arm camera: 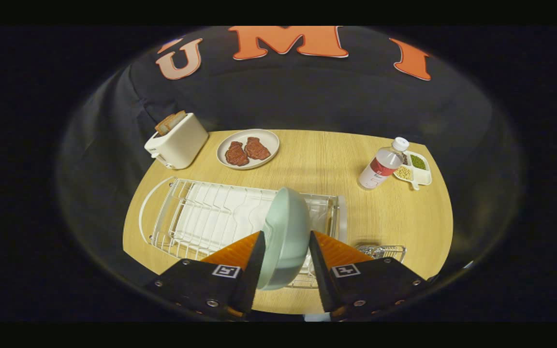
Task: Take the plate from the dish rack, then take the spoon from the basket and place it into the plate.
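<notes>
pale green round plate (285,232) stands on edge, long axis running away from fingers, rim toward viewer; sits between fingers, both pressing its faces, above white wire dish rack (196,217) on wooden table (380,212). gripper (285,253) clamped on plate.

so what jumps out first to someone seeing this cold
The pale green plate stands on edge between the gripper fingers, which press it from both sides above the white dish rack. Beyond the rack, a toaster holding bread stands beside a dish of meat.
</notes>
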`<state>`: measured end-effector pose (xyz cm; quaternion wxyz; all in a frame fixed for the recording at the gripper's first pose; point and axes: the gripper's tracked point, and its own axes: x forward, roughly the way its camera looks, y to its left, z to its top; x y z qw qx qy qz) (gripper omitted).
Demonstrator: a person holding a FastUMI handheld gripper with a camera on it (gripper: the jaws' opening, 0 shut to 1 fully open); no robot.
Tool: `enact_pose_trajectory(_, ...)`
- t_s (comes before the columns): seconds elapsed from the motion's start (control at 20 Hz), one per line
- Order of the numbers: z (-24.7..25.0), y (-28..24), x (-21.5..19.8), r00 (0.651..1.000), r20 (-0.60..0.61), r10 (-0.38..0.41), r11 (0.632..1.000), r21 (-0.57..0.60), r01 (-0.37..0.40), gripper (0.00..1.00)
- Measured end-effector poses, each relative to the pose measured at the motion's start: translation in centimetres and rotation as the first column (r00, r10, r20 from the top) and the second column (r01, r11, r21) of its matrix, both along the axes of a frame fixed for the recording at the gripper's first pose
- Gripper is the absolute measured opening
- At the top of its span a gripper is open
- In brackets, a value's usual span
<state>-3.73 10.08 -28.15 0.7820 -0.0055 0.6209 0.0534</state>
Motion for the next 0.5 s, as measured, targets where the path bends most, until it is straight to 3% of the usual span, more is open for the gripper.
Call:
enact_pose_trajectory(0.15,-1.4,0.3,-0.4,0.998,-0.052,-0.018,0.999,-0.031,0.017,0.4)
enact_pose_trajectory(0.5,-2.5,-0.4,-1.3,0.986,-0.15,-0.067,0.99,-0.131,0.047,0.33)
